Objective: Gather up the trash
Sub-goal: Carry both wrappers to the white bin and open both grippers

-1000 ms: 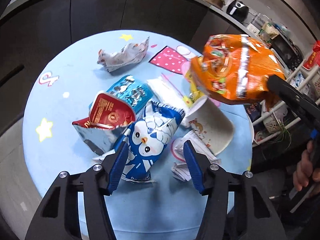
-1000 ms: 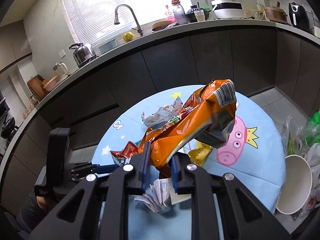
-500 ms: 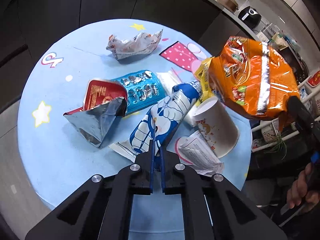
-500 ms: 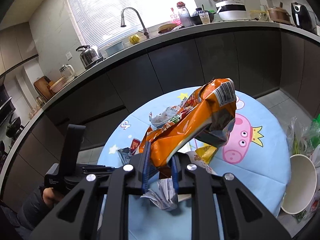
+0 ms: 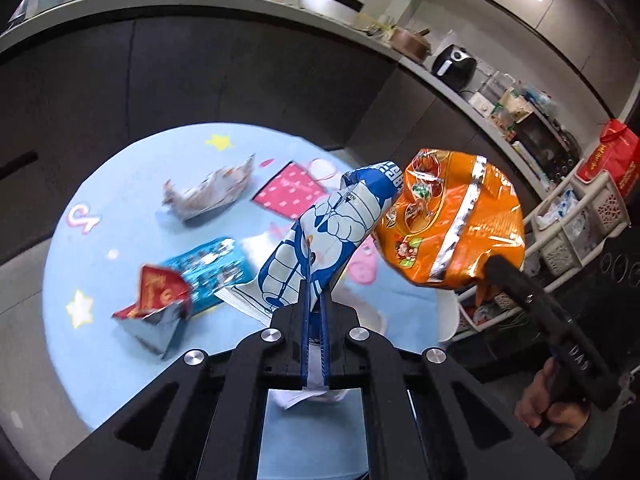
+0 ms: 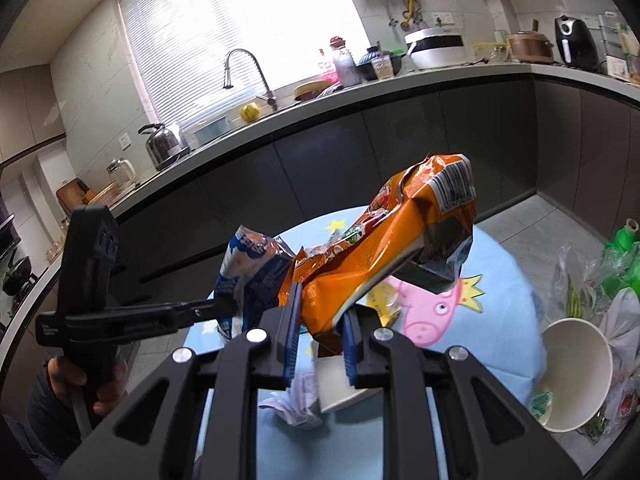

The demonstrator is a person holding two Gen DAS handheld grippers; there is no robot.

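My left gripper (image 5: 315, 304) is shut on a blue and white penguin snack bag (image 5: 320, 236) and holds it up above the round blue table (image 5: 120, 208). My right gripper (image 6: 320, 312) is shut on a big orange snack bag (image 6: 384, 252), also in the air; it shows in the left wrist view (image 5: 452, 220) beside the blue bag. The blue bag shows in the right wrist view (image 6: 248, 272) at the left gripper (image 6: 224, 308). On the table lie a red and silver bag (image 5: 156, 312), a teal wrapper (image 5: 212, 268), a crumpled silver wrapper (image 5: 208, 192) and crumpled paper (image 6: 296, 400).
A white paper bowl (image 6: 576, 372) sits at the table's right edge next to plastic bags with green waste (image 6: 612, 280). A white basket rack (image 5: 576, 224) stands to the right. Dark cabinets and a worktop (image 6: 360, 92) curve behind the table.
My left gripper closed on the blue penguin bag and lifted it off the table, up beside the orange bag. My right gripper kept holding the orange bag and rose a little.
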